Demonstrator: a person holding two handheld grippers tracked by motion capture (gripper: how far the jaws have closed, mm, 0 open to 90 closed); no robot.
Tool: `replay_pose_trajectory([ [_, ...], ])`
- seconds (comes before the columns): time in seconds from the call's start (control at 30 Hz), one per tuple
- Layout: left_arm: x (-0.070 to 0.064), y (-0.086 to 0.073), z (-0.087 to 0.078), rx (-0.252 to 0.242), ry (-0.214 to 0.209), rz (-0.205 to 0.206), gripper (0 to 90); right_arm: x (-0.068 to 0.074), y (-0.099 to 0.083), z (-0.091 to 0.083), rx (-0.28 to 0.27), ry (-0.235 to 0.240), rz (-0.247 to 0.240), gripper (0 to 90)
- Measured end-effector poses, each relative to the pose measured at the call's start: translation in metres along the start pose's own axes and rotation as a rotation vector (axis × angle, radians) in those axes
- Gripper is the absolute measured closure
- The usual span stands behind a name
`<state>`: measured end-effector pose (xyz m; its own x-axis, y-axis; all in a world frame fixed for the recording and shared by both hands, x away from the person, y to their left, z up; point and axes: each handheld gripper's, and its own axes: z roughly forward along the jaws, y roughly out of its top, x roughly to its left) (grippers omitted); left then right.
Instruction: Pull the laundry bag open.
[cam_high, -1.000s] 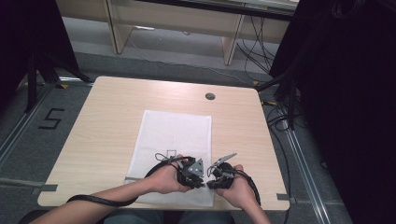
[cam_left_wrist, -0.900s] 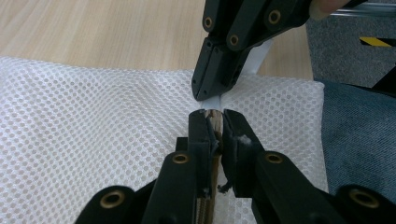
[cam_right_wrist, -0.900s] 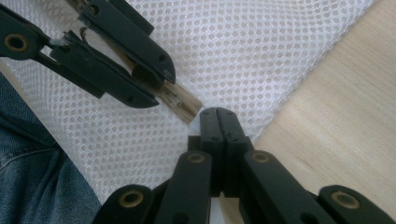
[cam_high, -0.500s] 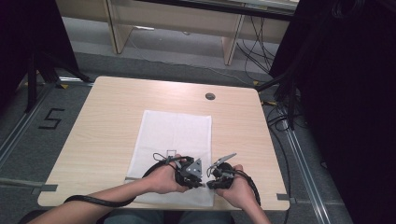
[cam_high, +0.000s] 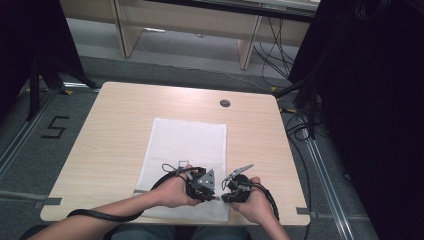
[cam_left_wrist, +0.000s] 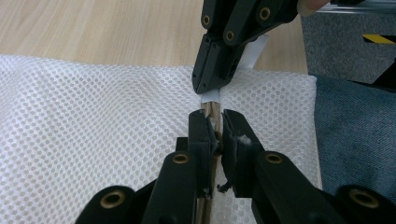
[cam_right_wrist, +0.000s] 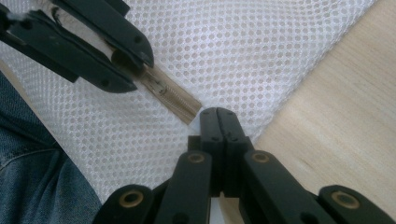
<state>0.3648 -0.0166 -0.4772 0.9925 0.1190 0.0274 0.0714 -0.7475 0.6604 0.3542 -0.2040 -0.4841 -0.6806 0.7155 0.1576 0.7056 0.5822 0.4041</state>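
Pale wood-grain table (cam_high: 125, 130) stands on grey carpet, with black cables trailing over the floor to its right and a round cable port (cam_high: 225, 103) set near its far edge. On it lies a white mesh laundry bag of honeycomb netting (cam_high: 187, 145), a rectangle whose long axis runs from the far side of the table toward the person, its near short edge hanging at the table's front rim. Along that near end runs a tan zipper strip (cam_right_wrist: 170, 95), and both tools meet on it. In the high view the left gripper (cam_high: 209, 187) and the right gripper (cam_high: 226, 189) sit just beside each other over the bag's near right corner, each held in a hand. The left gripper view looks straight along the zipper: its own jaws are clamped on the strip from either side, with a frayed bit of thread caught at the tips, and the zipper runs away from the camera toward the bag's side edge, where the other gripper's (cam_left_wrist: 219, 70) tips press down on a small white tab at the zipper's end. In the right gripper view that gripper's (cam_right_wrist: 218, 116) jaws are pressed fully together, right at the end of the tan strip; whatever sits between them is too small to make out there. Blue denim (cam_right_wrist: 32, 182) shows beyond the bag's edge.
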Motion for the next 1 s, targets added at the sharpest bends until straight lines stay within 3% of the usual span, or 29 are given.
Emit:
replay_pose_trajectory([
  [0.1, -0.0008, -0.0010, 0.0002, -0.002, -0.003, -0.016, 82.0, 0.0000, 0.0001, 0.0000, 0.000, 0.001, -0.002, 90.0],
  [0.8, -0.0005, -0.0021, -0.0038, 0.008, 0.002, 0.000, 82.0, -0.0007, -0.0003, -0.0001, -0.004, 0.004, -0.001, 90.0],
  [1.0, 0.0000, -0.0035, -0.0073, 0.006, -0.006, -0.015, 82.0, -0.0004, -0.0001, -0.0003, 0.001, 0.006, 0.006, 90.0],
])
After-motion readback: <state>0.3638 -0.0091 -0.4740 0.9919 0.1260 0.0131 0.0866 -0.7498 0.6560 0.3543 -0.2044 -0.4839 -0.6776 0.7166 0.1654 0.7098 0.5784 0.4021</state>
